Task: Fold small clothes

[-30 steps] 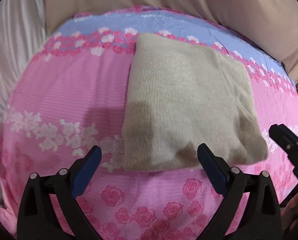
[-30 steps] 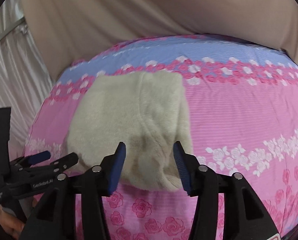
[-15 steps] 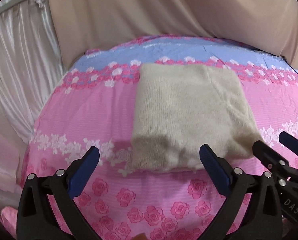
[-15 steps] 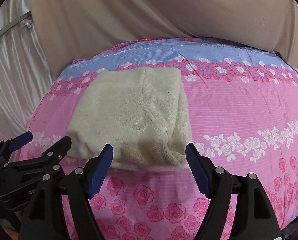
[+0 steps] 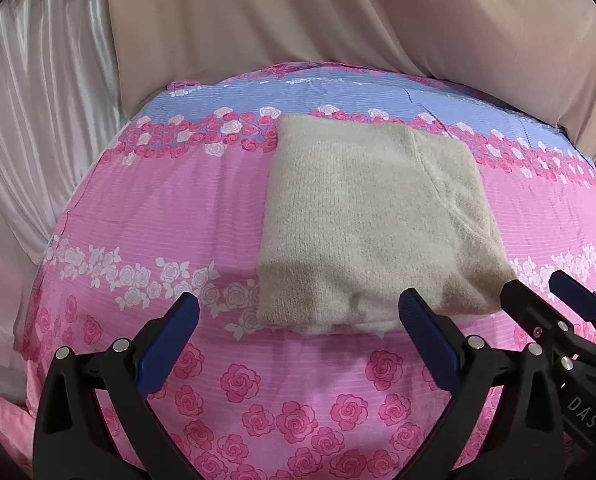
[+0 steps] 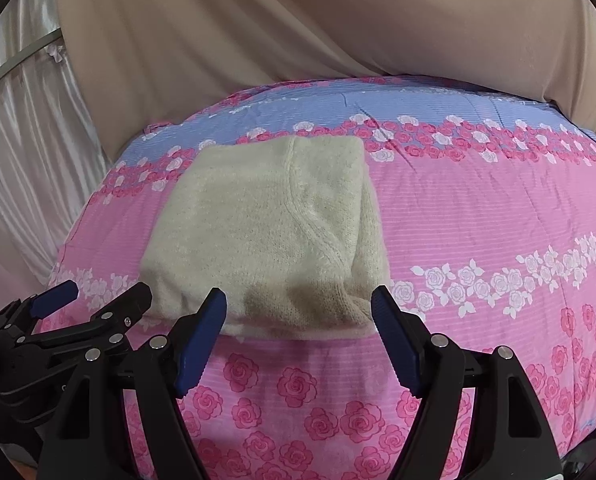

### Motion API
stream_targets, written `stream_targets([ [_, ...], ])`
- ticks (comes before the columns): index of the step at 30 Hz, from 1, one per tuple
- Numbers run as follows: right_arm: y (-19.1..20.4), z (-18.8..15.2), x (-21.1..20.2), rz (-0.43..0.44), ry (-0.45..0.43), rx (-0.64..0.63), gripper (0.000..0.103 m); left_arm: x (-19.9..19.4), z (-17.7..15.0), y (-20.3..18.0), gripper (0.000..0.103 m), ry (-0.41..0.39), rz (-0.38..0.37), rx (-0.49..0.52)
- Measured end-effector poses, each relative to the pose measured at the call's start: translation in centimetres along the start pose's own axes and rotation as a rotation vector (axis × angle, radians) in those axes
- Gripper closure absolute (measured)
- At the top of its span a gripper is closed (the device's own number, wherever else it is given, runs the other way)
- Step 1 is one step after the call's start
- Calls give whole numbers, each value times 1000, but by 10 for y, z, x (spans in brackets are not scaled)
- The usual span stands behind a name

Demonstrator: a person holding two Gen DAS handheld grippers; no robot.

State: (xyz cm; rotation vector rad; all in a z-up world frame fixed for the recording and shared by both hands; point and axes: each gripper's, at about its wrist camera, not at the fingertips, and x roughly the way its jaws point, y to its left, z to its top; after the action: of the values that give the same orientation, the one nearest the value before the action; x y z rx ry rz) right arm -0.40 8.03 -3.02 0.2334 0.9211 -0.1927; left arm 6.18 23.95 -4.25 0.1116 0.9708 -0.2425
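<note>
Garment: beige knit sweater (image 5: 370,224) lies folded square, mid-bedspread (image 5: 170,216), nearer its blue far edge.
Left gripper (image 5: 298,332): jaws apart, empty.
Right gripper (image 6: 298,328): jaws apart, empty.
Advice: release cleanly; leave folds undisturbed.

The bed (image 5: 170,220) was covered by a pink sheet printed with roses, with a band of white roses across the near part and a blue stripe along the far edge. A folded cream knit garment (image 5: 370,224) lay flat on it, its far edge reaching the rose border below the blue stripe.
</note>
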Motion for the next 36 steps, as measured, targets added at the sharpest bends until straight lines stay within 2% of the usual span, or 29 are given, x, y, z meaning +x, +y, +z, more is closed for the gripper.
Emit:
stream_targets([
  [3, 0, 0, -1, 1, 3, -5, 31, -3, 1, -3, 5, -12, 42, 19],
  [13, 7, 2, -7, -5, -23, -35, 30, -11, 7, 6, 5, -57, 9, -51],
  [24, 5, 3, -6, -7, -21, -25, 30, -10, 6, 2, 5, -45, 9, -49],
  [36, 1, 1, -5, -13, -16, -10, 30, -4, 3, 3, 5, -22, -29, -57],
])
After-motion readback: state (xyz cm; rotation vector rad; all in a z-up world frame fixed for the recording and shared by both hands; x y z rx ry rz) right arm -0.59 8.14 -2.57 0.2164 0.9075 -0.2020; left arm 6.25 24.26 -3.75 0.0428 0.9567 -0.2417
